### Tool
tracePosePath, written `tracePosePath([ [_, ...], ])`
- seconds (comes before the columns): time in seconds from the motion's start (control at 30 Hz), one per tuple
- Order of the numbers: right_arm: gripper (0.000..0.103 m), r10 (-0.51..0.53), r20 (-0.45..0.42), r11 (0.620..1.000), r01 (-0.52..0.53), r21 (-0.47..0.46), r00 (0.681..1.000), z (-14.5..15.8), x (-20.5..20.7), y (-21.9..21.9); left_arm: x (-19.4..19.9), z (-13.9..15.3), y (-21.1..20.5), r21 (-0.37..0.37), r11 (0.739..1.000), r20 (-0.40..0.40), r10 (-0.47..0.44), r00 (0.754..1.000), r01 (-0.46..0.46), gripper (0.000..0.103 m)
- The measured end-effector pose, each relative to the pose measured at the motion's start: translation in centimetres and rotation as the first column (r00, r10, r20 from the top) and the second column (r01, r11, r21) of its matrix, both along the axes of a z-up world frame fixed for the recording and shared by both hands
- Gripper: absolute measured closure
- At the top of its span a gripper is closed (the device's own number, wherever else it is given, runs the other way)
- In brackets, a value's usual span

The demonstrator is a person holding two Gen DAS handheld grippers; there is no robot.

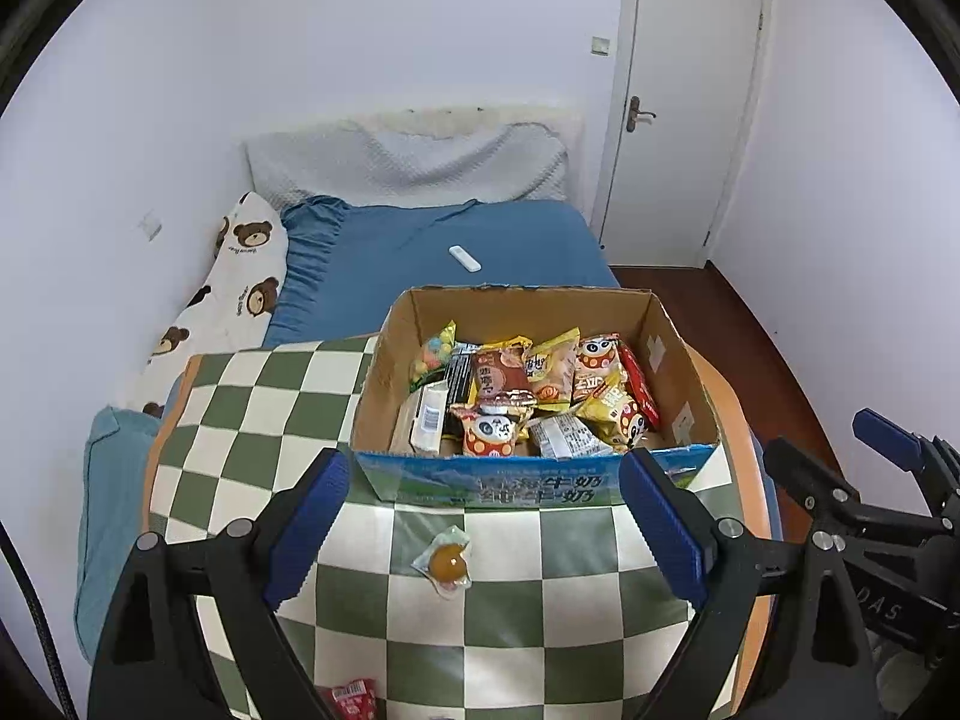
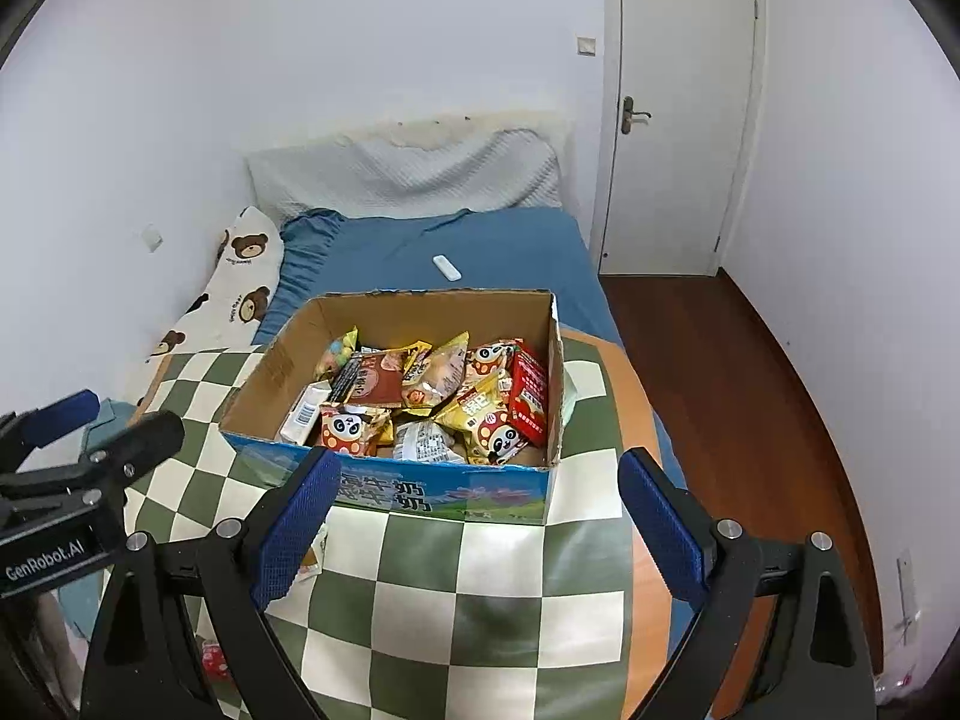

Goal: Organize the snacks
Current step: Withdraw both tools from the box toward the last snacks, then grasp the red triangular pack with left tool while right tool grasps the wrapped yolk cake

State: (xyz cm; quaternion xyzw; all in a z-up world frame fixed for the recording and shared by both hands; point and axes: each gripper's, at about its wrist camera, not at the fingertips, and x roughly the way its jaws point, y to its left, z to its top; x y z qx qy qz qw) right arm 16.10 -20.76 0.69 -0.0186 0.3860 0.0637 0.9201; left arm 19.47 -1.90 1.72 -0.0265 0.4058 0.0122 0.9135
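Observation:
A cardboard box (image 1: pixel 678 360) full of several snack packets (image 1: pixel 510 396) stands on a green-and-white checked cloth (image 1: pixel 252 408). A small clear packet with an orange-brown ball (image 1: pixel 447 561) lies on the cloth in front of the box, between my left gripper's (image 1: pixel 480 528) open fingers. A red packet (image 1: pixel 351 697) lies near the cloth's front edge. My right gripper (image 2: pixel 474 528) is open and empty in front of the box (image 2: pixel 276 360); the packets (image 2: pixel 432 402) show inside. The small packet (image 2: pixel 315 558) is mostly hidden behind its left finger.
The cloth (image 2: pixel 480 588) covers a table at the foot of a blue bed (image 1: pixel 480 246) with a white remote (image 1: pixel 465 257) and a bear-print pillow (image 1: pixel 240 282). A white door (image 1: pixel 678 102) and wooden floor (image 2: pixel 750 396) are at right.

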Motion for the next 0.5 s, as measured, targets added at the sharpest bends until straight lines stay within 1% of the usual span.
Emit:
tracePosePath([
  [0.1,0.007,0.015,-0.020,0.999,-0.014,0.040,1.000,-0.3,0.3,-0.4,-0.2,-0.7,0.4,0.003,0.999,-0.015,0.037,0.999,-0.037,0.011],
  [0.13,0.007,0.022,-0.033,0.998,-0.020,0.061,0.999,-0.7,0.6,-0.4,-0.2,-1.1,0.8,0.001,0.998,-0.026,0.060,0.998,-0.060,0.011],
  [0.17,0.007,0.039,-0.057,0.994,-0.033,0.102,0.998,-1.4,0.9,-0.4,-0.3,-1.5,1.1,0.003,0.997,-0.036,0.076,0.996,-0.076,0.011],
  [0.23,0.007,0.069,-0.108,0.987,-0.053,0.151,0.992,-2.8,1.5,-0.1,-0.6,-2.7,2.4,0.003,0.992,-0.069,0.123,0.990,-0.123,0.011],
  [0.27,0.007,0.096,-0.152,0.982,-0.068,0.178,0.984,-4.3,2.0,0.4,-0.8,-3.5,3.3,0.006,0.989,-0.087,0.149,0.985,-0.149,0.011],
  [0.33,0.008,0.147,-0.205,0.972,-0.104,0.209,0.968,-6.7,2.6,1.7,-1.4,-5.2,5.0,0.034,0.981,-0.125,0.196,0.973,-0.193,0.011],
  [0.37,0.012,0.172,-0.233,0.970,-0.123,0.211,0.957,-8.2,3.0,2.7,-1.8,-6.3,6.2,0.054,0.974,-0.150,0.224,0.963,-0.219,0.011],
  [0.4,0.022,0.199,-0.261,0.966,-0.144,0.213,0.945,-9.7,3.4,3.7,-2.2,-7.3,7.1,0.067,0.969,-0.171,0.245,0.954,-0.237,0.011],
  [0.43,0.026,0.221,-0.286,0.963,-0.162,0.217,0.932,-11.1,3.6,4.8,-2.6,-8.3,8.2,0.078,0.963,-0.197,0.267,0.943,-0.256,0.011],
  [0.5,0.027,0.256,-0.332,0.958,-0.193,0.211,0.908,-14.1,4.4,7.3,-3.7,-10.8,10.6,0.102,0.949,-0.251,0.313,0.916,-0.297,0.011],
])
